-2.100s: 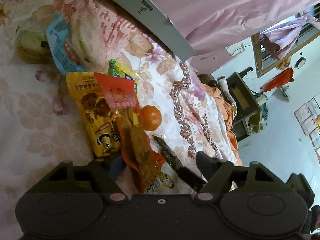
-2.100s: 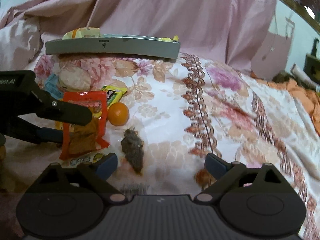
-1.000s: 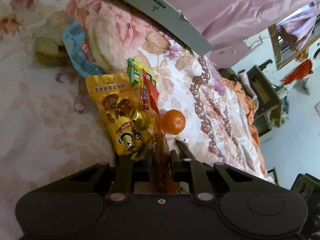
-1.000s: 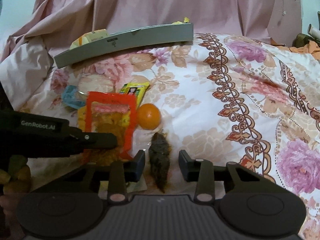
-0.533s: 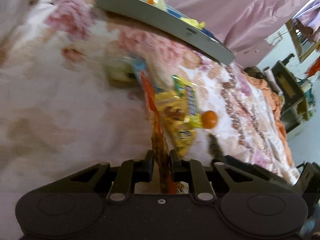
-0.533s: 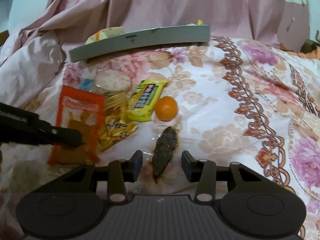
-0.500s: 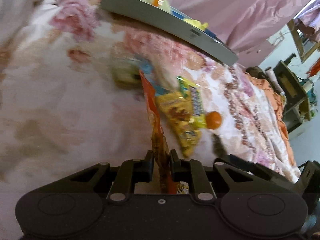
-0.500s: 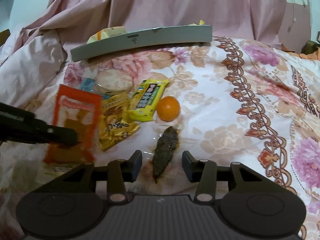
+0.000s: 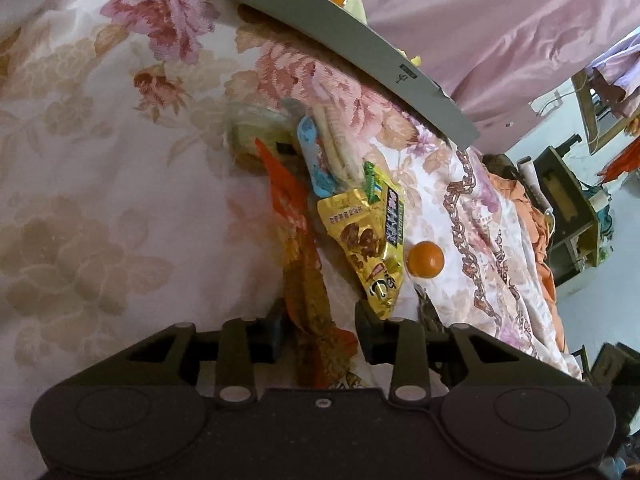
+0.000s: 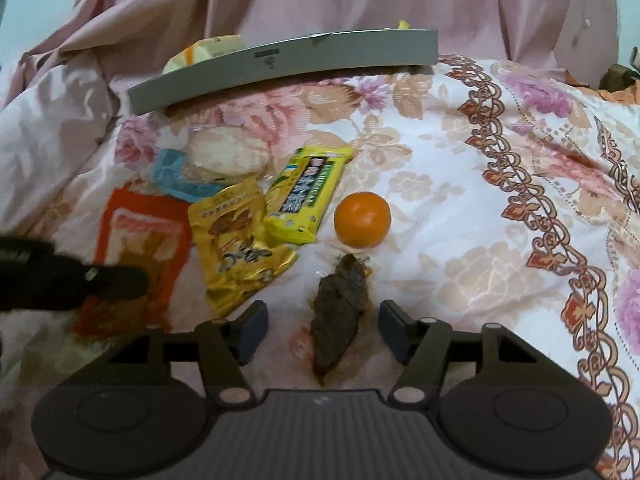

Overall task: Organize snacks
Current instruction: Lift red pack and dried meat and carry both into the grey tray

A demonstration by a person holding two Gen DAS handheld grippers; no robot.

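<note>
We note the dark dried snack [image 10: 340,308] lying lengthwise between the right hand-held gripper [image 10: 322,330]'s parted jaws, ungrasped; the left hand-held gripper [image 9: 320,330], likewise parted, straddles the orange packet [image 9: 308,292].

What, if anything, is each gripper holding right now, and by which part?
Nothing is held. The left gripper has its jaws apart around the orange packet's lower end. The right gripper is open astride the dark dried snack, with gaps on both sides.
</note>
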